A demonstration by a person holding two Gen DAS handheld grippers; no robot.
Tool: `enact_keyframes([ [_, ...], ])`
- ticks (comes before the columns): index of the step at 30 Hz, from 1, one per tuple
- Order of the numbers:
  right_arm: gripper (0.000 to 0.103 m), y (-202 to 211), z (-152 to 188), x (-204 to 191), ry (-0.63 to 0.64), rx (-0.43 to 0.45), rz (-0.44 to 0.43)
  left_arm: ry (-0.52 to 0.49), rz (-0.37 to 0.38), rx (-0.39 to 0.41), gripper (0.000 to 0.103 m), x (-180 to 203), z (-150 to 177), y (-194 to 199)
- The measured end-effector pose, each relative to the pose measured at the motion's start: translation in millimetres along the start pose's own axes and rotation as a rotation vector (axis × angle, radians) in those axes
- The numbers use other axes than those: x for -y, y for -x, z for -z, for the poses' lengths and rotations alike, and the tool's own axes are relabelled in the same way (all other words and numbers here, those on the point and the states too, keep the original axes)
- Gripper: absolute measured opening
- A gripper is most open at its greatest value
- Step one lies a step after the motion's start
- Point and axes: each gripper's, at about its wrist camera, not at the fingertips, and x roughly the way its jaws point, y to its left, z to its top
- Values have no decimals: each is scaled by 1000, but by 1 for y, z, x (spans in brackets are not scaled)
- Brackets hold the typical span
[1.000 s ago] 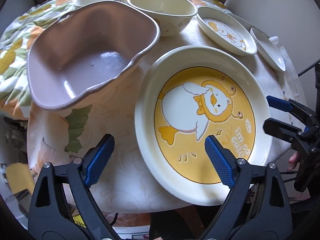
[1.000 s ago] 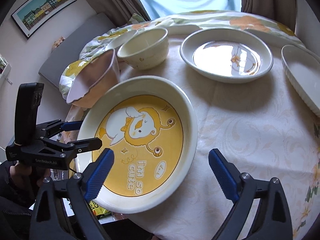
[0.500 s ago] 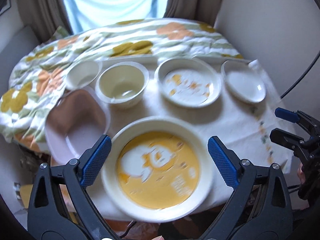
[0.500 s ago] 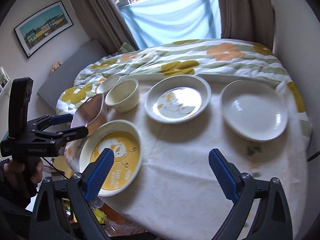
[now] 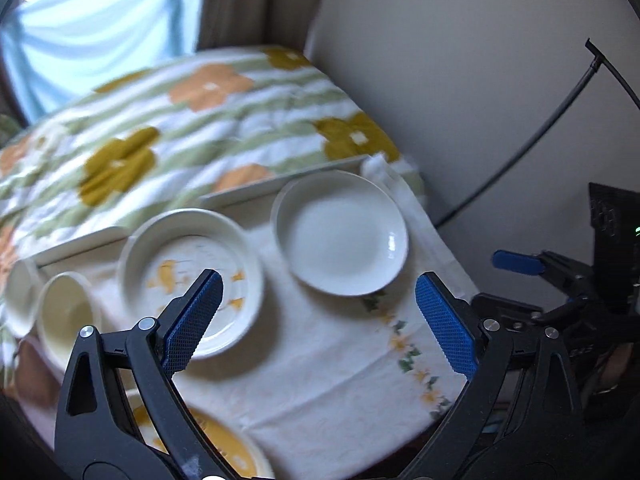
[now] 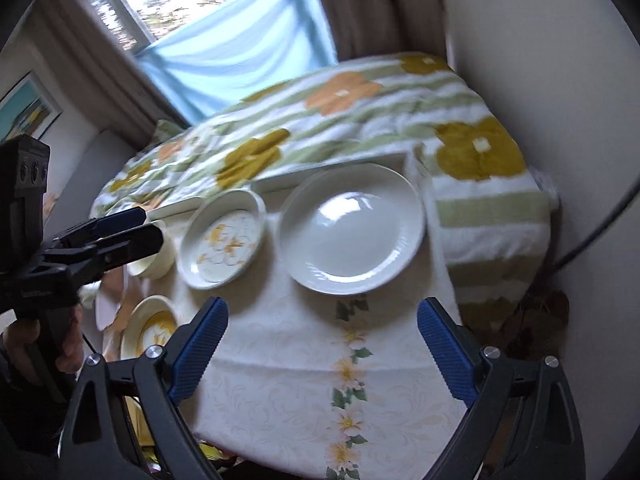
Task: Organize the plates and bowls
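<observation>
A plain white plate (image 5: 340,234) (image 6: 352,232) lies at the table's far right. Left of it lies a cream plate with yellow print (image 5: 192,280) (image 6: 224,240). A cream bowl (image 5: 66,316) (image 6: 158,256) and a small white bowl (image 5: 18,296) stand further left. The large yellow duck plate (image 5: 228,456) (image 6: 150,330) lies at the near left edge. My left gripper (image 5: 316,324) is open and empty, high above the table. My right gripper (image 6: 320,350) is open and empty, also raised, in front of the white plate.
The table (image 6: 280,380) has a white cloth with a flower stripe. A flowered quilt (image 6: 320,120) lies behind it, under a window. A wall and a black cable (image 5: 540,128) are on the right. A pinkish dish edge (image 6: 108,304) shows left.
Both grippers have pulled back and risen from the duck plate and turned right toward the white plate. Both stay open and empty. The dishes have not moved.
</observation>
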Motion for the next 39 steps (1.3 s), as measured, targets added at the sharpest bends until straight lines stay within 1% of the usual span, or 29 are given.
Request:
enact_keyframes([
  [5,94,-24,0,23,-104,7,3,-61,84,-125,97,-13,-30,-70],
  [9,94,-50,0,33,-208,26,3,-70,129,-202,97,-30,-45,-122],
  [11,94,-61,1,40,-277,47,12,-72,148,-226,97,-39,-45,-140],
  [13,94,-68,4,46,-355,103,54,-82,162,-246,97,-44,-49,-157],
  [14,94,-72,4,48,-381,119,93,-90,166,-252,97,-46,-50,-164],
  [15,95,-77,2,49,-383,118,111,-97,170,-257,96,-49,-52,-170],
  [16,94,-78,0,46,-367,134,101,-98,178,-261,96,-52,-53,-175],
  [18,94,-82,-6,39,-327,137,132,-96,200,-272,95,-55,-56,-184],
  [19,94,-85,-8,37,-320,125,127,-98,207,-272,92,-56,-57,-187],
  [20,94,-86,-10,36,-327,121,103,-103,215,-274,90,-56,-57,-189],
  [22,94,-87,-10,40,-383,123,61,-120,224,-281,76,-57,-58,-193],
  [23,93,-89,-11,42,-407,120,53,-127,228,-285,73,-57,-59,-196],
  [24,92,-89,-14,45,-422,121,60,-132,230,-291,65,-58,-59,-199],
  [25,90,-91,-12,45,-424,126,75,-136,230,-297,60,-59,-60,-202],
  [27,82,-95,-12,46,-420,116,100,-140,236,-305,56,-61,-61,-208],
  [28,77,-97,-11,45,-424,117,102,-140,240,-305,52,-62,-61,-210],
  [29,71,-99,-10,46,-430,121,81,-144,241,-303,51,-62,-60,-210],
  [30,68,-100,-10,47,-441,116,82,-153,235,-296,48,-62,-61,-210],
  [31,66,-101,-7,49,-446,114,82,-163,239,-294,42,-61,-61,-210],
  [33,52,-104,-5,53,-455,113,101,-169,242,-297,34,-60,-61,-212],
  [34,47,-105,-3,55,-459,112,111,-175,234,-296,32,-60,-61,-213],
  [36,29,-107,0,61,-480,109,137,-195,213,-290,28,-58,-60,-215],
  [37,26,-107,1,65,-490,111,135,-200,208,-287,27,-57,-59,-215],
  [39,18,-108,3,69,-496,112,137,-203,209,-284,27,-58,-58,-216],
])
